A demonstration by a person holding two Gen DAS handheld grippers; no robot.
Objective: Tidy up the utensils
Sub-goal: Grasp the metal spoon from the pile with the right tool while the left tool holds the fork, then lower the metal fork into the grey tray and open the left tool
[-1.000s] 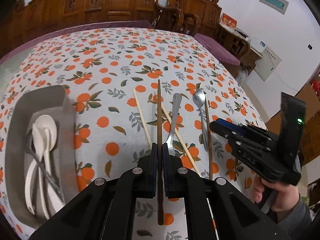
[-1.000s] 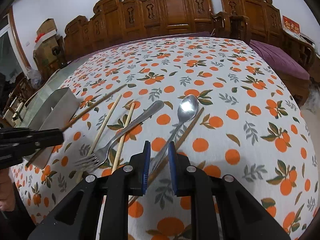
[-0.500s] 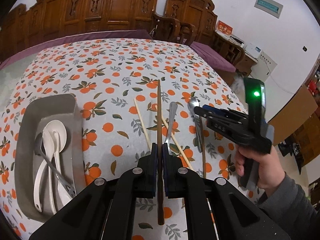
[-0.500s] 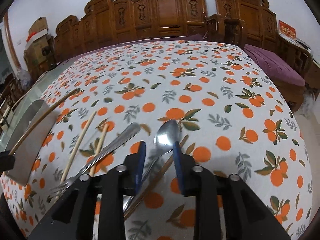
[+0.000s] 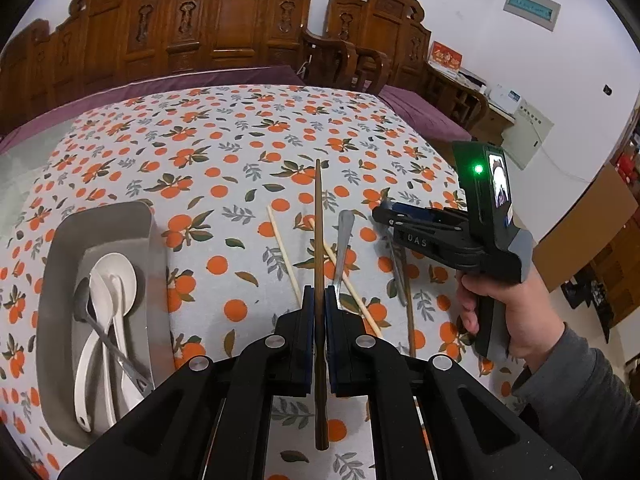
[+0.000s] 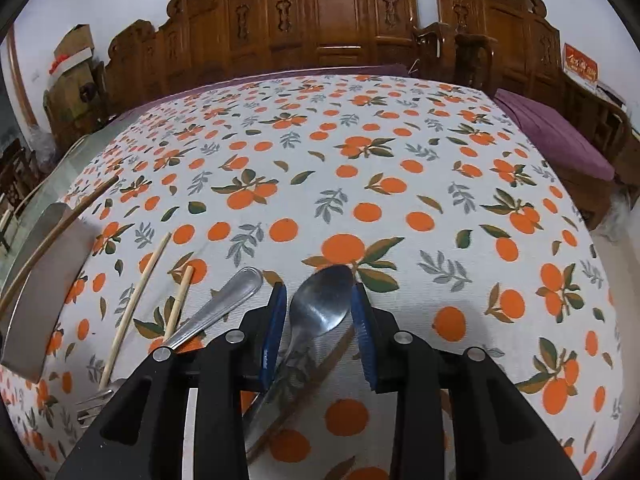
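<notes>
Left gripper [image 5: 319,300] clamped on dark wooden chopstick [image 5: 318,216], held above table [image 5: 240,152]. Right gripper [image 6: 319,308] lowered over metal spoon [image 6: 320,300]; jaws just opened wider, apart, spoon bowl seen between pads, not pressed. Second dark chopstick [image 6: 316,376] laid under spoon. Fork [image 6: 216,312] and two pale chopsticks [image 6: 136,308] laid beside, toward near edge. Grey tray [image 5: 56,280] placed at left edge, white spoons [image 5: 108,304] kept inside.

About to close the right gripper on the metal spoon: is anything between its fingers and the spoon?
Nothing visible. The right gripper, whose jaws have just been opening, straddles the metal spoon bowl with clear gaps either side. A dark chopstick lies under the spoon's handle; the fork lies outside the left finger.
</notes>
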